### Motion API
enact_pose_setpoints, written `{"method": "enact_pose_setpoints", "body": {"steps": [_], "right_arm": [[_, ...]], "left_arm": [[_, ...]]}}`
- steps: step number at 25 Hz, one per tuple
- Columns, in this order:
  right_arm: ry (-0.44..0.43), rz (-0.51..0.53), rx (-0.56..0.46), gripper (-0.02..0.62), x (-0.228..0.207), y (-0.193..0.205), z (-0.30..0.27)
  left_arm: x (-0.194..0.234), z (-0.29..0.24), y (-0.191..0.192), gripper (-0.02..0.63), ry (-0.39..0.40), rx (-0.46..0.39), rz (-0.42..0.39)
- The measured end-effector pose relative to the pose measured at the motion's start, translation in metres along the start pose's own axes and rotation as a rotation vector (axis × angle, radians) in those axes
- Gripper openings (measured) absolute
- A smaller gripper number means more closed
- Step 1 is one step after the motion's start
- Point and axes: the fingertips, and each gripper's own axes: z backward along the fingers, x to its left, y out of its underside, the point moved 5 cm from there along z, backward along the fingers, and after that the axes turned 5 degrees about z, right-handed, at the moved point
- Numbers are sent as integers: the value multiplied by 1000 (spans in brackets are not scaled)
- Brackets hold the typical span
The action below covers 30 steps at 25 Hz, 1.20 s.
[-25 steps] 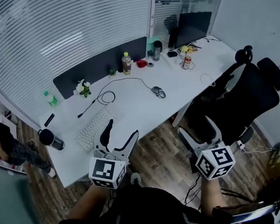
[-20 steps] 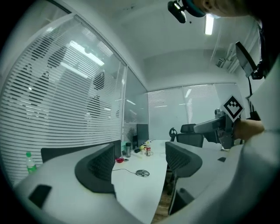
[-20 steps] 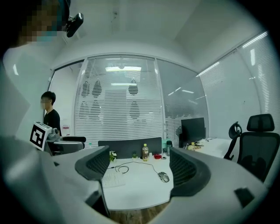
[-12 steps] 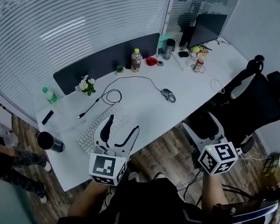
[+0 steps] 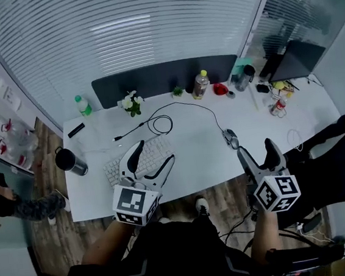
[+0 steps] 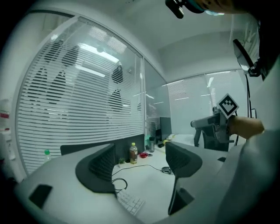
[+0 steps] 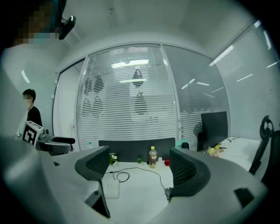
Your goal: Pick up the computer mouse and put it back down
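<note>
The right gripper [image 5: 256, 150] and left gripper [image 5: 154, 153] are both hanging wide open and empty while the mouse [image 5: 231, 138] is sitting by the desk's [image 5: 193, 163] front edge, so a glancing grab is risking knocking it off or snagging its cable [image 5: 184, 102].

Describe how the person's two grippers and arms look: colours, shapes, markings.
The left gripper and the right gripper are both pale grey-white, each with two curved fingers lined with dark ribbed pads. Behind the fingers each carries a white cube printed with black square markers. No cable shows on them. The person wears a black top.
</note>
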Motion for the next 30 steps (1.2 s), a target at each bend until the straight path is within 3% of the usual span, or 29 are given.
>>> {"method": "enact_pose_setpoints", "body": {"steps": [7,12,20,30], "right_arm": [[-148,53,2,422,-65,-15,-63],[-197,41,47,422,-110,3,-104],[-291,23,202,422,-137,76,-166],[-336,31,450,413,-147,205,-219]], "left_arm": [[-22,-52,-4,362,-147,23,18],[-37,-81,5,362,-236,54,24],[-36,-112,44,362,-340,109,88],[-47,-130,122,362,-399,276,214]]}}
